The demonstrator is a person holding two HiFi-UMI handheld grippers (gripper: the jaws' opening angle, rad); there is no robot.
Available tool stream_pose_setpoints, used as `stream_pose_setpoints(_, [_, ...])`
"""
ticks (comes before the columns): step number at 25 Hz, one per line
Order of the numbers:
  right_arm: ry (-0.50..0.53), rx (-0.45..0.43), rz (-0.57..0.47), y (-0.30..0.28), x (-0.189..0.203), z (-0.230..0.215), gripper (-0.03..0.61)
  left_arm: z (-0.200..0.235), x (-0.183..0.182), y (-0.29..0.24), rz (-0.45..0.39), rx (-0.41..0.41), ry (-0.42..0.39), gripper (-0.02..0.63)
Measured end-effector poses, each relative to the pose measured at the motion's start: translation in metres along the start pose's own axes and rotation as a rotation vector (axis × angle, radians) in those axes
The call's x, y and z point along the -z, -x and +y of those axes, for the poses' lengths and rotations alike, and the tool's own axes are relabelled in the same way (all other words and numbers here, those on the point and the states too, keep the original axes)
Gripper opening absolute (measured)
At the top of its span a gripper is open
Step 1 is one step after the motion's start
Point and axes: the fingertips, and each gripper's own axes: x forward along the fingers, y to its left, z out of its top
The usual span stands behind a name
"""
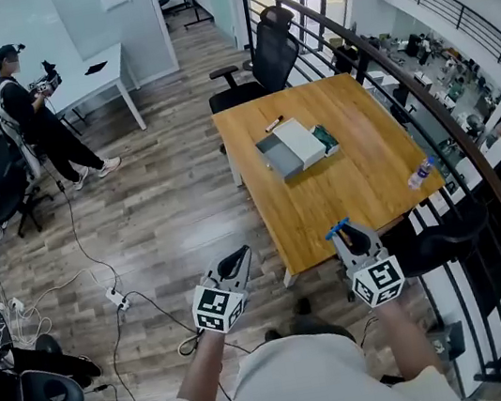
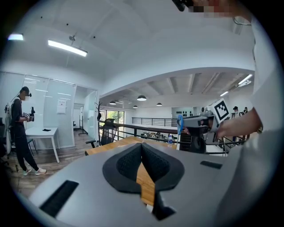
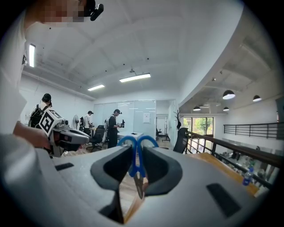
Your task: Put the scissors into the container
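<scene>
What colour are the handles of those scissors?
Blue. The scissors show best in the right gripper view.

Head view steeply down over wooden table, gripper views level, sharing it

The person holds both arms out ahead, side by side and apart. The left claw points forward with its jaws pressed together and nothing between them. The right claw is level with it, jaws clamped on the scissors, whose blue handle loops stand at the jaw tips. Each marker cube faces up toward the head.
</scene>
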Motion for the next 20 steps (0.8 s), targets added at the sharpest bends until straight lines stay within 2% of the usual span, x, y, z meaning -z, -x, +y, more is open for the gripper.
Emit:
stream_pose_setpoints(7, [-0.022,-0.015,0.024,-0.026,0.01,-0.02,0.081,0.013,0.002,-0.026,0.023,-0.009,0.018,-0.006])
stream_pose_setpoints(20, [-0.062,-0.098,0.073,-0.113,0.028,-0.095,0.081,0.052,-0.007,-0.126,0.079,-0.036,0.031,-0.006])
